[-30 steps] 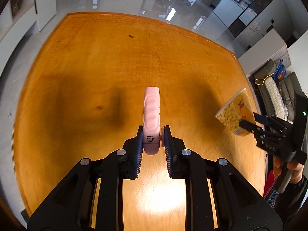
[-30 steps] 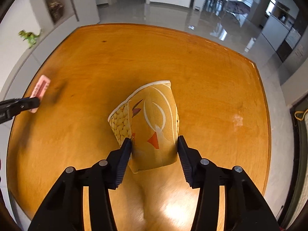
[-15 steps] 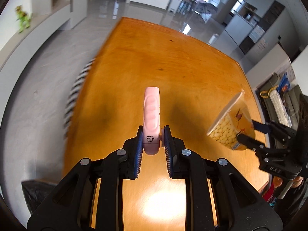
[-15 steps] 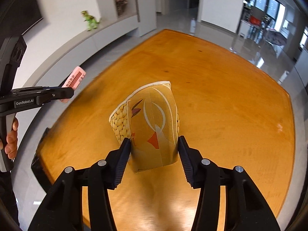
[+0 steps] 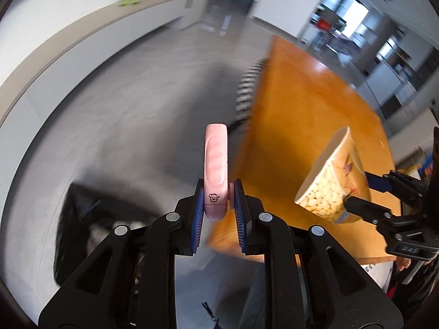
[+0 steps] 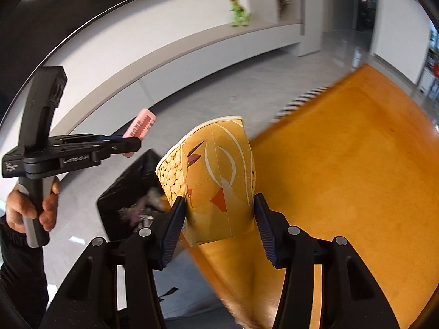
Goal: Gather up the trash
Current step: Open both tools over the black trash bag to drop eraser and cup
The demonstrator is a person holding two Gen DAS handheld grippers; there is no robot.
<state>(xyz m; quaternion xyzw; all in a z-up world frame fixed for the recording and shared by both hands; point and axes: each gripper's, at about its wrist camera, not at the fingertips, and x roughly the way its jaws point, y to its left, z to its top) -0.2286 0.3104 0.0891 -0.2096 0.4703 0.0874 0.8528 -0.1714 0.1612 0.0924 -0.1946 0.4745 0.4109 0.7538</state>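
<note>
trash rides clamped in both your tools, pink comb (image 5: 216, 164) left (image 5: 216, 209), paper cup (image 6: 214, 175) right (image 6: 219, 213); next, release both over the black bin bag (image 6: 129, 192).

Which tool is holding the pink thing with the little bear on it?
The left tool. It pinches the pink comb with the bear print, while the right tool grips the yellow paper cup.
</note>
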